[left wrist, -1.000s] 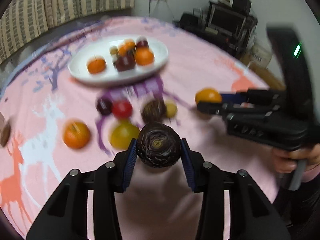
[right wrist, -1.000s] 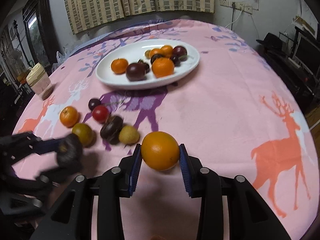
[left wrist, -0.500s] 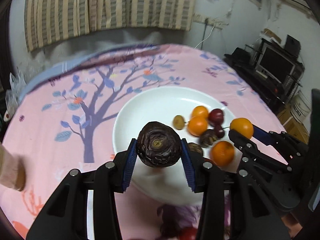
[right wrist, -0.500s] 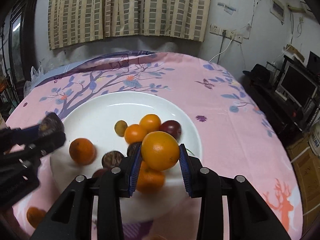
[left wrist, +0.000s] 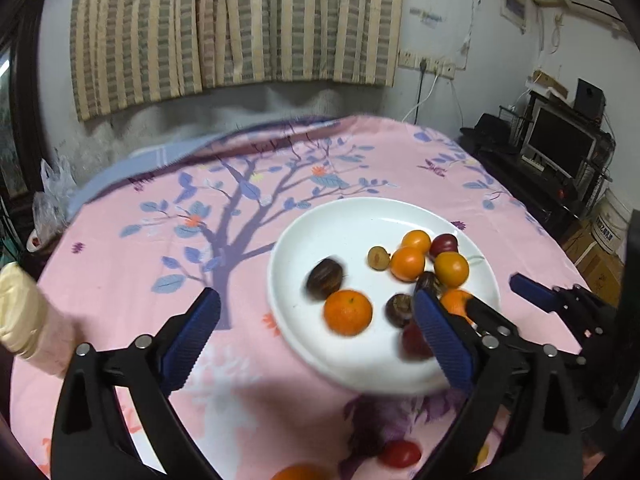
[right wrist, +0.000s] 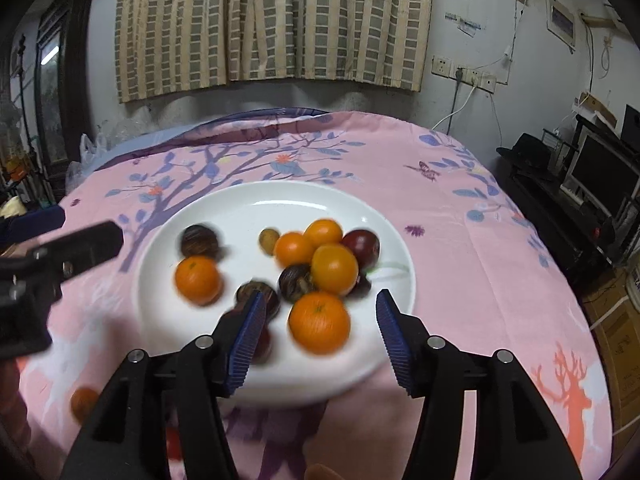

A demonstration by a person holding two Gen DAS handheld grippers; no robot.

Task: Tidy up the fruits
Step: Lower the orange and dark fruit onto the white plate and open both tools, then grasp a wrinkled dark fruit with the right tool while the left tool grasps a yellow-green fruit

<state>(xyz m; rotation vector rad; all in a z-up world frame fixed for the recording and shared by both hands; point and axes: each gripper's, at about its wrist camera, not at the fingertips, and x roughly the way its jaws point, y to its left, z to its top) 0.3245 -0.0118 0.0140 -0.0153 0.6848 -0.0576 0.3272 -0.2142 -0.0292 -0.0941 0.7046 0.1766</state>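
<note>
Tongs, left [left wrist: 316,344] and right [right wrist: 320,336], gape wide, empty.

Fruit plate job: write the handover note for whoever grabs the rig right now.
Left hand-held gripper: open, holding nothing, over the near-left edge of the white plate.
Right hand-held gripper: open, holding nothing, over the plate's near side.
Done: dark passion fruit and large orange lie on the plate among other fruit.
Left: red tomato, small orange and other loose fruit on the pink tablecloth in front of the plate.
</note>
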